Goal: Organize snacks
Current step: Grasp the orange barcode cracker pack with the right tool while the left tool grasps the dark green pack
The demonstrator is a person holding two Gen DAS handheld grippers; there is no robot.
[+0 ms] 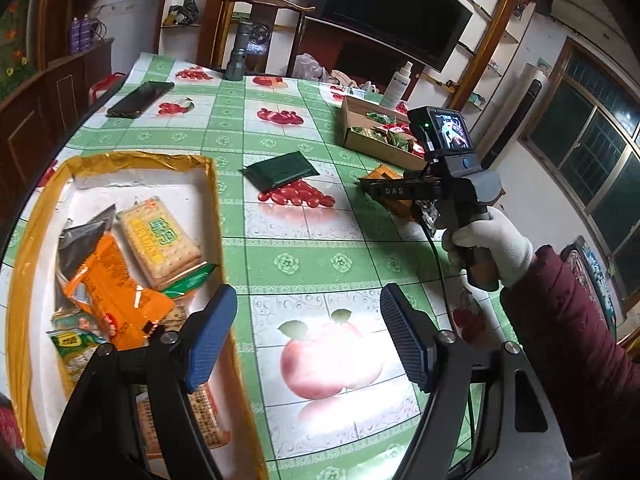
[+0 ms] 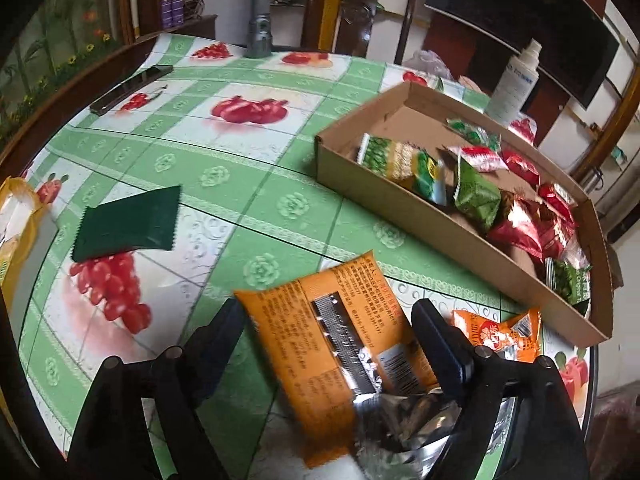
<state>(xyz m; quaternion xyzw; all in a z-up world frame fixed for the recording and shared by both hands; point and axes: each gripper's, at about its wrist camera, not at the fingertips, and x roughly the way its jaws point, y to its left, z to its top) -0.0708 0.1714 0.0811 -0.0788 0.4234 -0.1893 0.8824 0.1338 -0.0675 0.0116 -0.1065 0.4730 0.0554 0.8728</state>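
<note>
My left gripper (image 1: 308, 336) is open and empty above the tablecloth, just right of the gold-rimmed tray (image 1: 136, 158) that holds a cracker pack (image 1: 160, 246), an orange packet (image 1: 116, 292) and other snacks. My right gripper (image 2: 332, 344) has an orange snack packet (image 2: 328, 344) between its fingers; whether the pads press it I cannot tell. In the left wrist view the right gripper (image 1: 384, 190) is over that orange packet (image 1: 384, 172). A dark green packet (image 2: 128, 224) lies alone mid-table, and it also shows in the left wrist view (image 1: 282, 170).
A cardboard box (image 2: 404, 200) with green and red snack packs sits at right, also in the left wrist view (image 1: 360, 142). A second orange packet (image 2: 500, 332) lies by it. A phone (image 1: 140, 98), a grey flashlight (image 1: 238, 54), a spray bottle (image 2: 514, 84) and a chair (image 1: 268, 36) stand at the far side.
</note>
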